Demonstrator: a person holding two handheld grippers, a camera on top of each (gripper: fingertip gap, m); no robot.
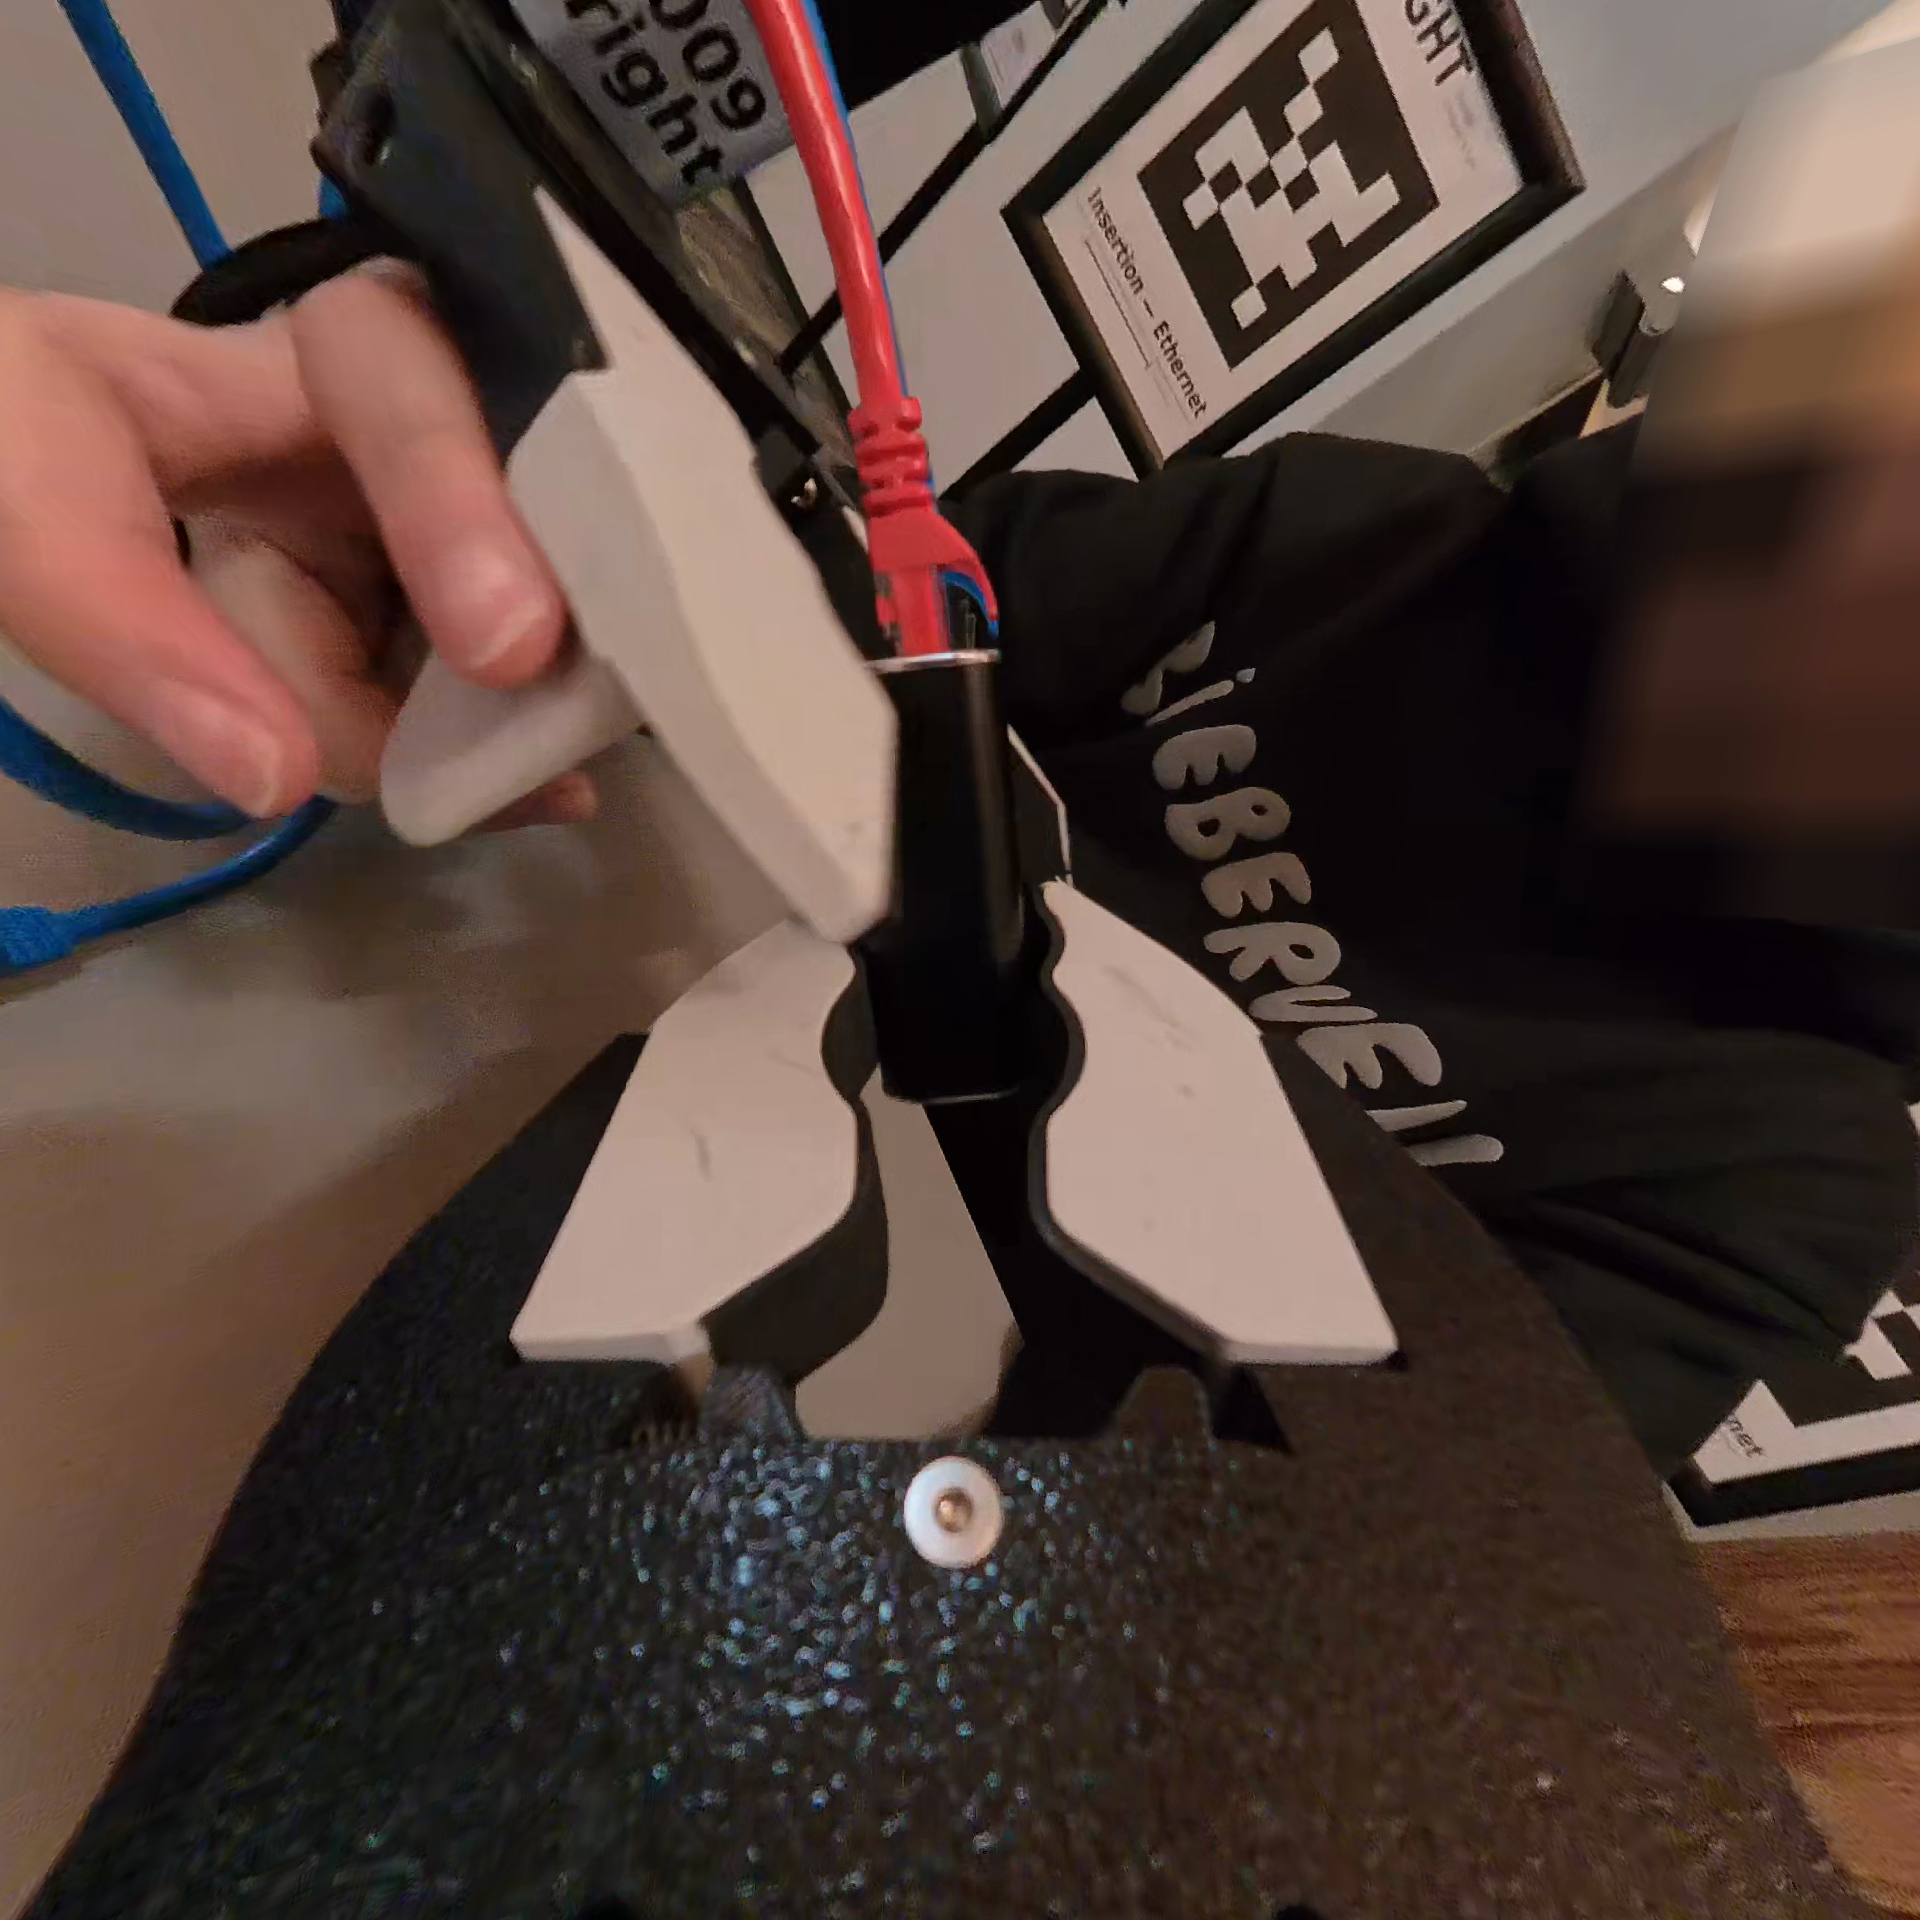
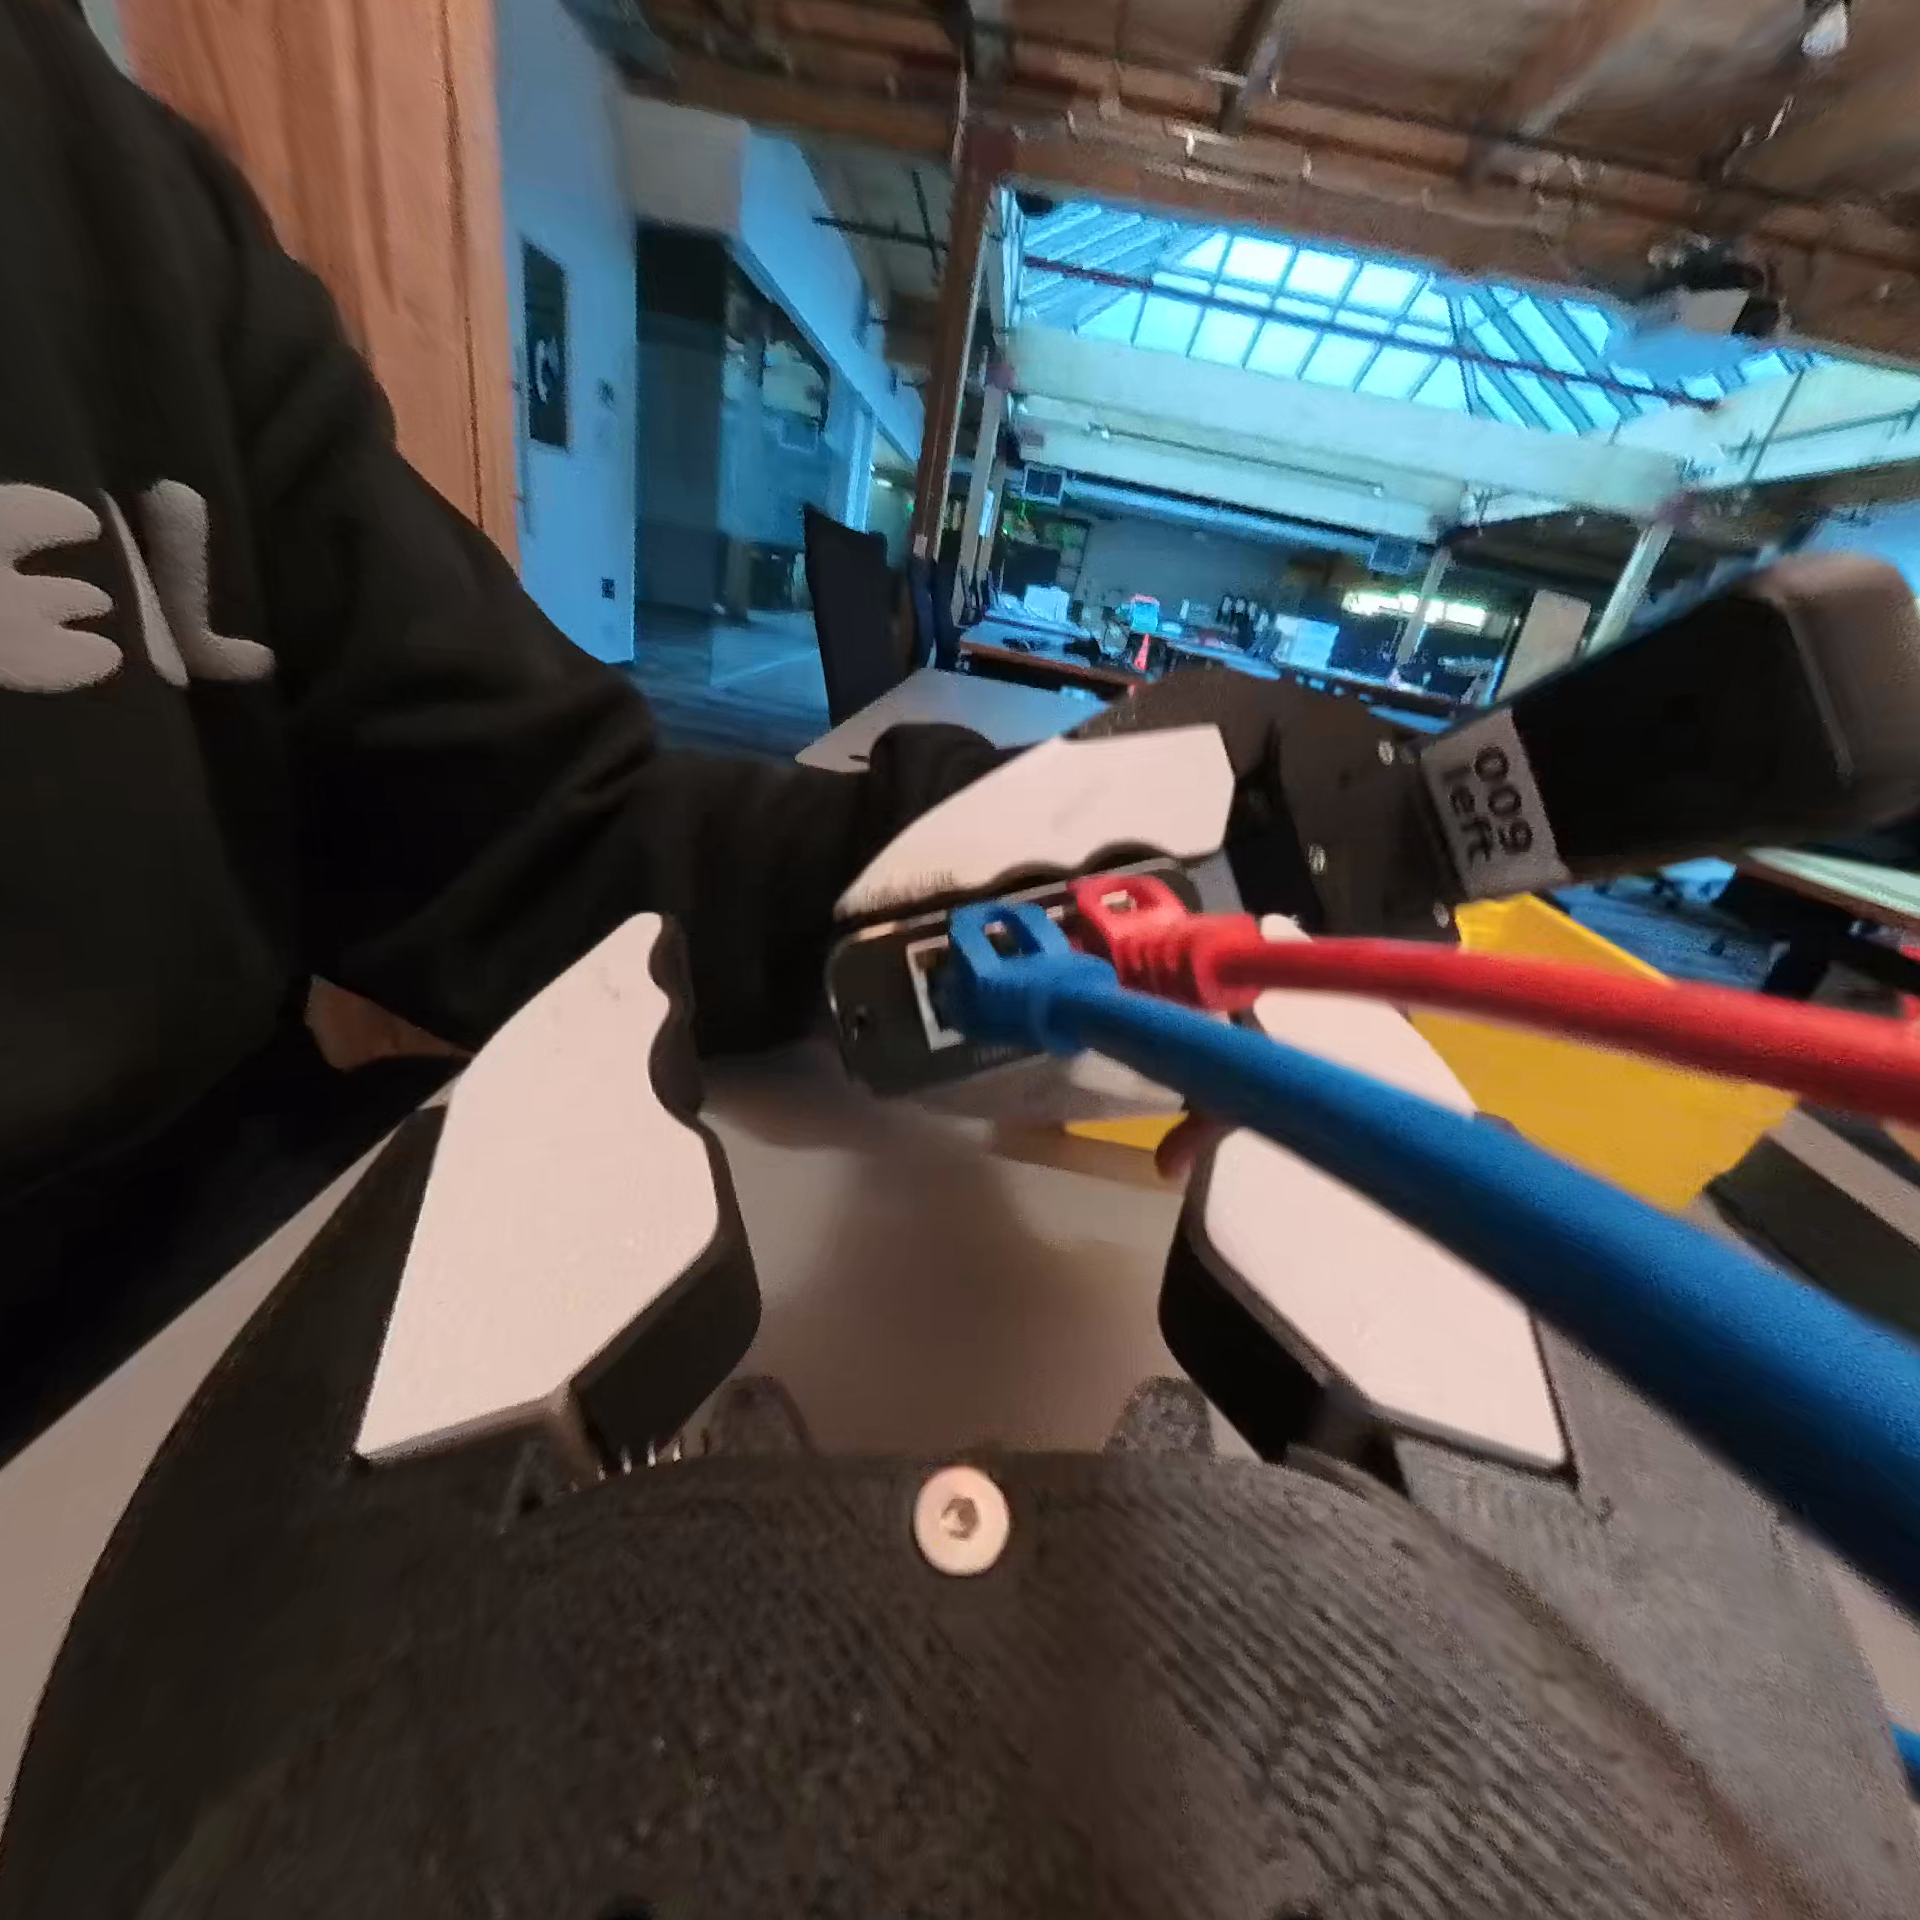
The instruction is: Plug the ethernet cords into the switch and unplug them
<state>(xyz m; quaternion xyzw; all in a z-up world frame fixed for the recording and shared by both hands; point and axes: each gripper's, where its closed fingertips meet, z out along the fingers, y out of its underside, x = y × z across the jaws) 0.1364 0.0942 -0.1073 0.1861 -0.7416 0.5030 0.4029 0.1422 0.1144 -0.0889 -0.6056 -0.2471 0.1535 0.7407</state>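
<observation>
- The switch (image 2: pixel 997 997), a small black box, is held off the desk (image 2: pixel 935 1299) and tilted, clamped between the fingers of the left gripper (image 1: pixel 951 1023); its port face points at the right wrist camera.
- The blue cord (image 2: pixel 1351 1132) is seated in one port and the red cord (image 2: pixel 1455 982) in the port just beside it. An open port shows next to the blue plug.
- In the left wrist view the switch (image 1: pixel 951 883) stands end-on, with the red cord (image 1: pixel 831 208) rising from its top edge.
- The right gripper (image 2: pixel 945 1091) stands wide apart and grips nothing; the blue cord passes across its right finger (image 2: pixel 1340 1299). Whether they touch cannot be told.
- A hand (image 1: pixel 208 571) holds the right gripper's handle in the left wrist view.
- Both grippers carry printed labels; a framed card (image 1: pixel 1299 197) with a black-and-white marker leans beyond the desk.
- A black printed sweatshirt (image 1: pixel 1351 831) fills the space behind the switch.
- A yellow object (image 2: pixel 1579 1081) lies on the desk behind the cords.
- Slack blue cord (image 1: pixel 125 810) loops on the desk at the left.
</observation>
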